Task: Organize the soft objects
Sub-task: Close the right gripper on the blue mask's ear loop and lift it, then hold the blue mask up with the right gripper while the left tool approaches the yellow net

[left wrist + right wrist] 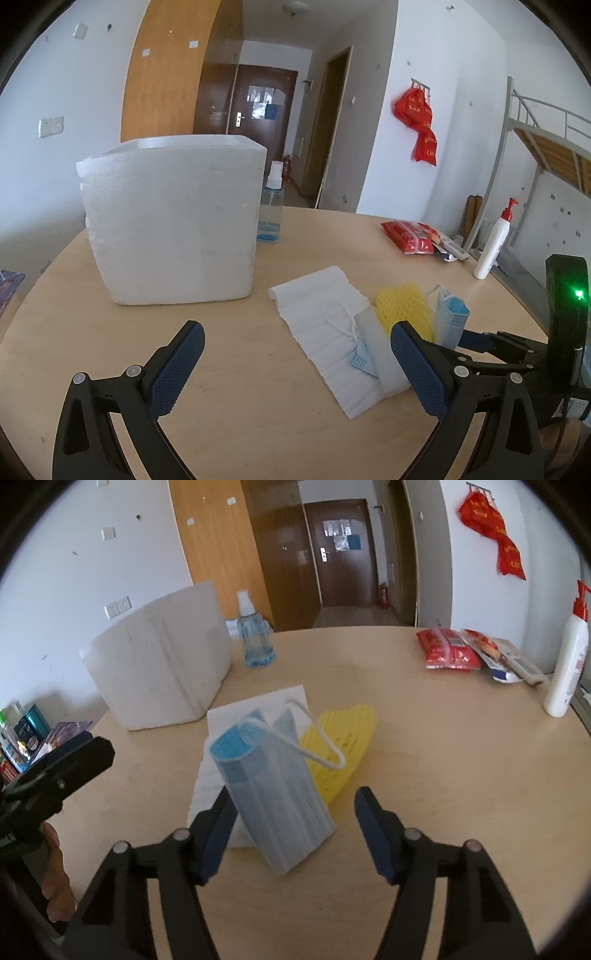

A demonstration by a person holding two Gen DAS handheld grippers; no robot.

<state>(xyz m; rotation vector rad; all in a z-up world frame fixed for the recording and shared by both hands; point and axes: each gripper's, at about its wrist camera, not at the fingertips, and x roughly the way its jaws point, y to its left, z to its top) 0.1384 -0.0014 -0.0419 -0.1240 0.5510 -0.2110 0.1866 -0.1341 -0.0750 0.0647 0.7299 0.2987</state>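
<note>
A stack of blue face masks (273, 797) stands tilted on the round wooden table (443, 775), its white ear loop sticking out to the right. My right gripper (295, 797) is open around it: the stack leans on the left finger, and a gap separates it from the right finger. Behind the stack lie a yellow foam net (343, 746) and a white pleated sheet (325, 332). On that sheet rest a single folded mask (360, 356) and a translucent white strip (380, 358). My left gripper (295, 339) is open and holds nothing, low over the table before a white foam box (170, 221).
A blue spray bottle (271, 210) stands behind the foam box. Red snack packets (408, 236) and a white pump bottle (491, 247) sit near the table's far right edge. Small colourful boxes (29, 731) crowd a surface beyond the table's left edge.
</note>
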